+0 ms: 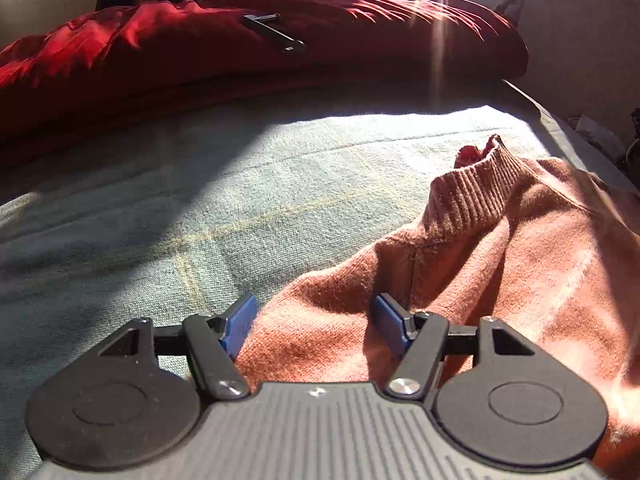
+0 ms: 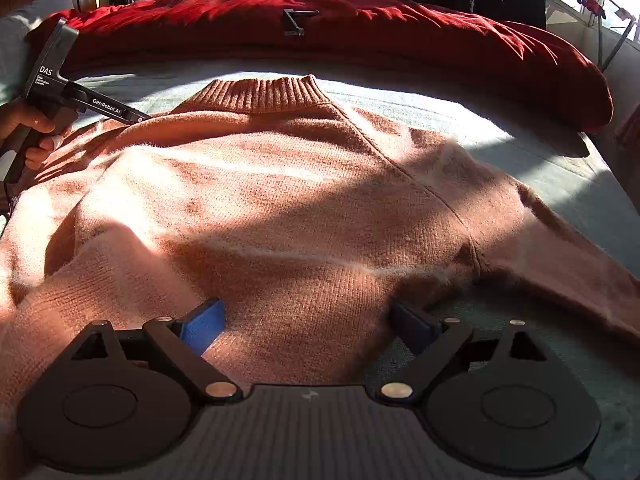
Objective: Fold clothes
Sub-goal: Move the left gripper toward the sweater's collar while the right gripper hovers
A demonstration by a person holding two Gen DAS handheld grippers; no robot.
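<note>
Sweater (image 2: 280,200): rust-orange fuzzy knit, ribbed collar, spread flat on the pale green bed sheet (image 2: 580,184), filling mid-frame in the right wrist view.
Left tongs (image 1: 314,322): about half open, blue pads astride a raised fold at the sweater's shoulder edge; whether they press on it I cannot tell.
Right tongs (image 2: 308,326): spread wide, released, lower body of the sweater lying between the pads.
Orientation: collar (image 2: 260,94) toward frame top, by the red duvet (image 2: 400,32); long axis bottom-to-top; one sleeve (image 2: 560,256) trails lower right.
</note>
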